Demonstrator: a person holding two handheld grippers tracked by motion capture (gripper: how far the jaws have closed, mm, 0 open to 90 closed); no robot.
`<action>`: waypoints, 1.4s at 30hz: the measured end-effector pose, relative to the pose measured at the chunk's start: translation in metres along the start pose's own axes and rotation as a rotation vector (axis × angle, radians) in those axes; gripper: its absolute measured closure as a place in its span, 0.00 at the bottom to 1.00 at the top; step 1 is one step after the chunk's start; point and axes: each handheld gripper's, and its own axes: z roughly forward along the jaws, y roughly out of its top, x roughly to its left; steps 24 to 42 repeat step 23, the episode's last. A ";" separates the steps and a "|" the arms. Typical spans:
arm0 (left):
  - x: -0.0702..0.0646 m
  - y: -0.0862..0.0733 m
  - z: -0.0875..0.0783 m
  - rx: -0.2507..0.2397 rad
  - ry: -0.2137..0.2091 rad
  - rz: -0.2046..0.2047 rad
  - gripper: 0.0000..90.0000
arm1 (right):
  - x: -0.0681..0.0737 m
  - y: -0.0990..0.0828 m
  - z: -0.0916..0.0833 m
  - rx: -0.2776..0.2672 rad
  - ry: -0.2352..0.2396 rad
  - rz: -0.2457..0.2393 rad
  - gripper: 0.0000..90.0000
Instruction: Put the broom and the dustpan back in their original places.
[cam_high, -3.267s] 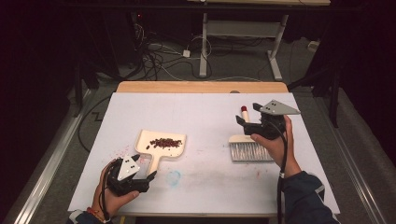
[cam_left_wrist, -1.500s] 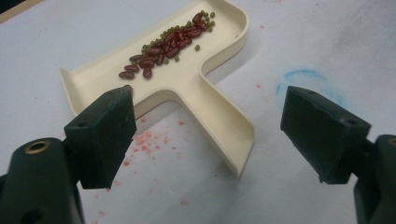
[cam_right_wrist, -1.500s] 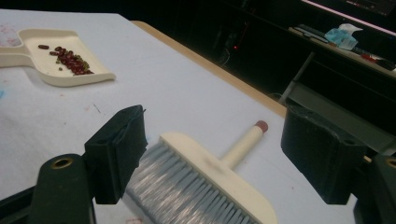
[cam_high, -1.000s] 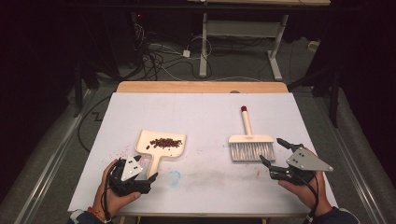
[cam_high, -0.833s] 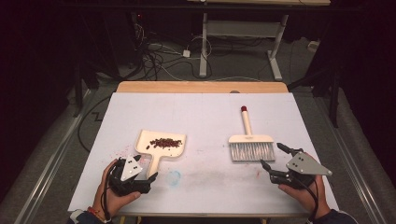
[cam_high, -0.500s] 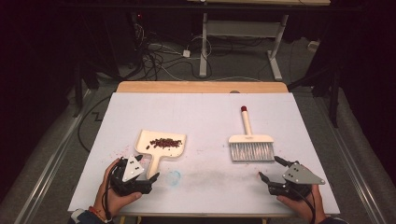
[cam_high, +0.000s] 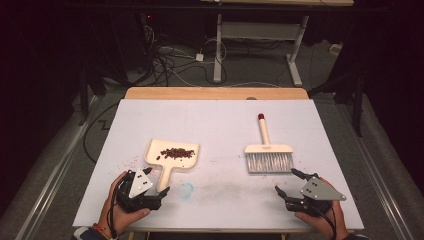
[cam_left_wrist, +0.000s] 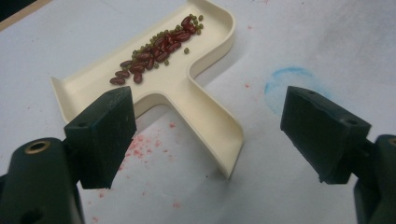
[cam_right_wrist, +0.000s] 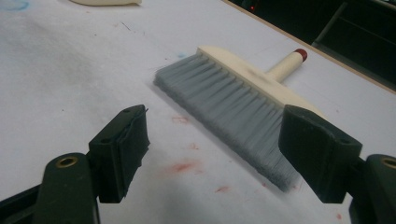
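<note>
A cream dustpan (cam_high: 172, 156) lies left of centre on the white table, with several red and green beans (cam_high: 176, 153) (cam_left_wrist: 156, 46) heaped in it. Its handle (cam_left_wrist: 210, 123) points toward my left gripper (cam_high: 161, 190) (cam_left_wrist: 210, 140), which rests open at the front edge, jaws either side of the handle end without touching it. A cream brush (cam_high: 268, 152) (cam_right_wrist: 243, 102) with grey bristles and a red-tipped handle lies flat at the right. Just in front of the bristles my right gripper (cam_high: 287, 184) (cam_right_wrist: 217, 144) stands open and holds nothing.
A faint blue ring (cam_high: 186, 189) (cam_left_wrist: 292, 84) and red stains mark the white table cover (cam_high: 220, 125). A wooden strip (cam_high: 215, 93) runs along the far edge. Beyond it are cables and desk legs on a dark floor. A person's hands hold both grippers at the near edge.
My right gripper let go of the brush, left it lying on the table, and drew back to the front right edge. The left gripper has barely moved.
</note>
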 end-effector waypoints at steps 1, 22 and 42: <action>0.000 0.000 0.000 -0.001 0.000 0.000 0.20 | 0.000 0.000 0.000 -0.006 0.000 -0.001 0.27; 0.005 0.000 0.004 0.010 0.011 -0.007 0.20 | 0.002 0.003 0.005 0.017 0.006 -0.033 0.26; 0.005 0.000 0.004 0.009 0.011 -0.009 0.20 | 0.002 0.003 0.005 0.012 0.010 -0.031 0.26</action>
